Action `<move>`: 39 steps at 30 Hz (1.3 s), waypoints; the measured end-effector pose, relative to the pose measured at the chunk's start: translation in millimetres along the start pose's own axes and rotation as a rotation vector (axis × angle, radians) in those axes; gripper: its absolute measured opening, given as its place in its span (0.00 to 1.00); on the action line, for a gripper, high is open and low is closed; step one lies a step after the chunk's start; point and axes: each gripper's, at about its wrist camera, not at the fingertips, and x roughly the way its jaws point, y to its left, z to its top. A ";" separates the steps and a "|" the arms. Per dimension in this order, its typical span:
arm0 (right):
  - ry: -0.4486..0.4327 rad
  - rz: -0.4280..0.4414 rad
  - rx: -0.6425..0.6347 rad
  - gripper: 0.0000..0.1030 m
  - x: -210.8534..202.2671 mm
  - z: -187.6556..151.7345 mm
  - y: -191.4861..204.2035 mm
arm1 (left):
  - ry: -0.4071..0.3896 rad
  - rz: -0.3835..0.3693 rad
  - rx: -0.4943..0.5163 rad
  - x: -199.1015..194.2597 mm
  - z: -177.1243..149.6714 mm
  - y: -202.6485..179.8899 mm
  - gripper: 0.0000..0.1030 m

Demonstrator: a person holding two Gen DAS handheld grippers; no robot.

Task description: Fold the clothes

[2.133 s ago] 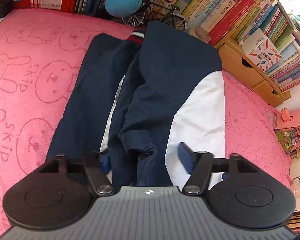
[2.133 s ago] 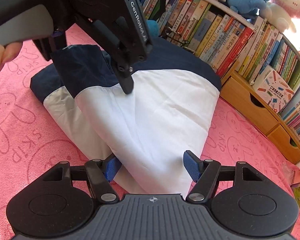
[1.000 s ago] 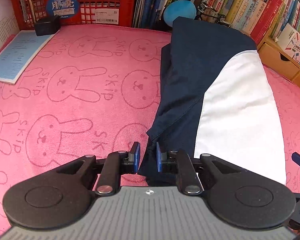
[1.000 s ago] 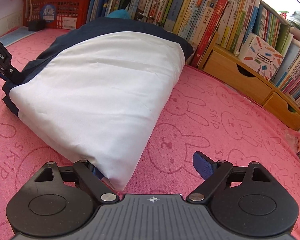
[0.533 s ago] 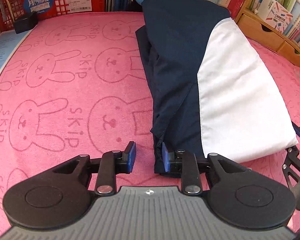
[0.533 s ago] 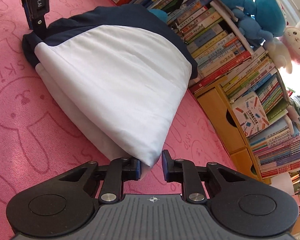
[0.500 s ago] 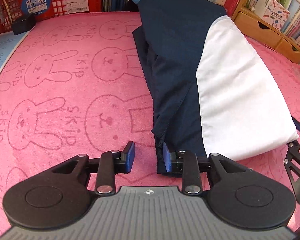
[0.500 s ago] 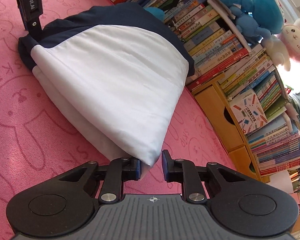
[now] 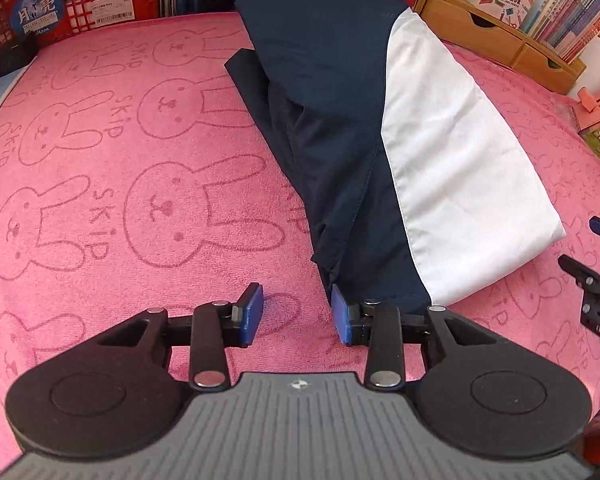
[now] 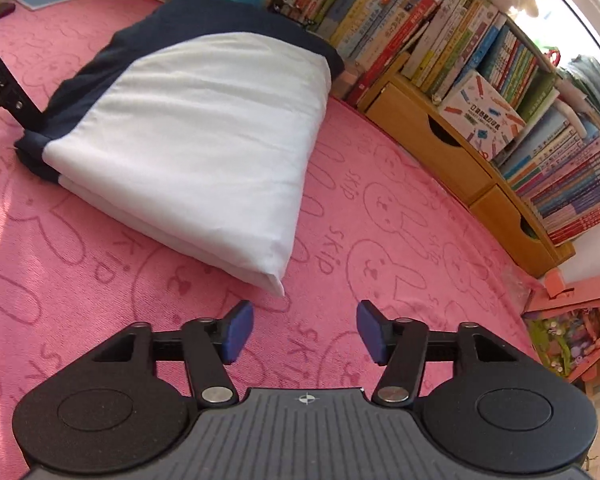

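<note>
Left wrist view shows the folded garment (image 9: 340, 128), navy with a white panel, lying on the pink bunny-print towel (image 9: 120, 200) that covers the surface. Its near navy corner sits just beside the right pad of the left claw (image 9: 298, 312), whose fingers are spread apart with only towel between them. Right wrist view has the right claw (image 10: 304, 330) likewise parted and holding nothing, just short of the garment's white corner (image 10: 276, 280). Bookshelves (image 10: 480, 60) and wooden drawers (image 10: 432, 148) line the far and right edges.
</note>
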 end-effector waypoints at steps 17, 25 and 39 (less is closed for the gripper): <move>-0.448 0.145 -0.525 0.82 -34.2 22.9 117.5 | 0.018 -0.275 -0.364 -32.5 5.8 43.2 0.34; -0.553 0.128 -0.588 0.82 -30.3 37.8 137.1 | 0.023 -0.339 -0.526 -26.5 -4.8 59.2 0.35; -0.627 -0.029 -0.575 0.90 -13.6 28.3 134.7 | 0.029 -0.419 -0.600 -26.7 -16.6 58.6 0.46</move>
